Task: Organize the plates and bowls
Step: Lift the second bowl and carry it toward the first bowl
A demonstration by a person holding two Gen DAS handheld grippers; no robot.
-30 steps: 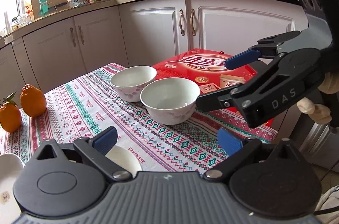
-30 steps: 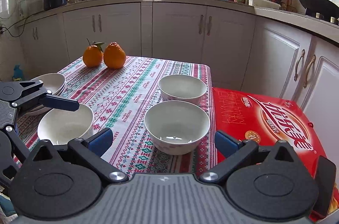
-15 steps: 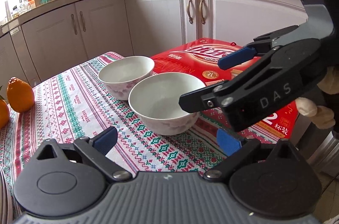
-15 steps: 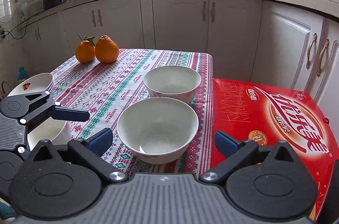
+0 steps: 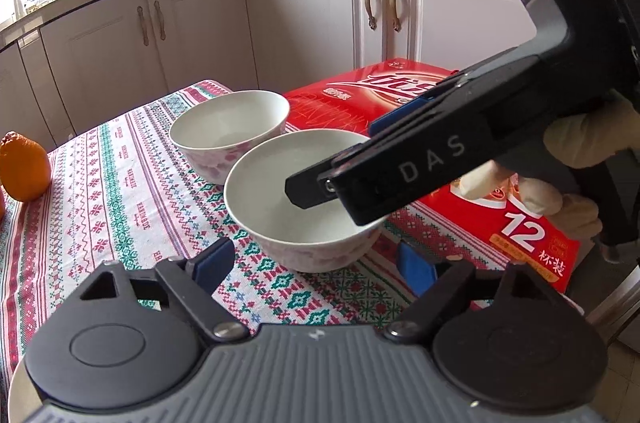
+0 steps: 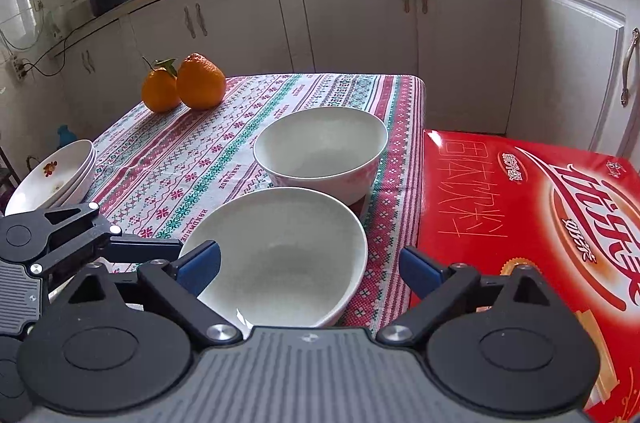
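The right gripper (image 6: 308, 269) has its jaws apart, and they have just been closing a little. The near bowl (image 6: 280, 255) lies between them: the left blue pad is at the bowl's rim, the right pad stands clear of it, so nothing is clamped. In the left wrist view the right gripper (image 5: 332, 167) reaches over this near bowl (image 5: 280, 207), one finger above the inside and the other behind the far rim. A gloved hand (image 5: 560, 167) holds it.

The left gripper (image 5: 316, 265) also has its jaws apart and they too have just been closing. Its pads stand on each side of the near bowl's front, not touching it.

The far bowl (image 6: 320, 151) stands just behind the near one, very close to it; whether they touch I cannot tell. Both sit on the patterned tablecloth (image 6: 192, 159) near its right edge. Beside that edge lies a red box (image 6: 520, 215). Two oranges (image 6: 184, 85) are at the far left of the cloth, and a stack of plates (image 6: 52, 175) is at the left edge.
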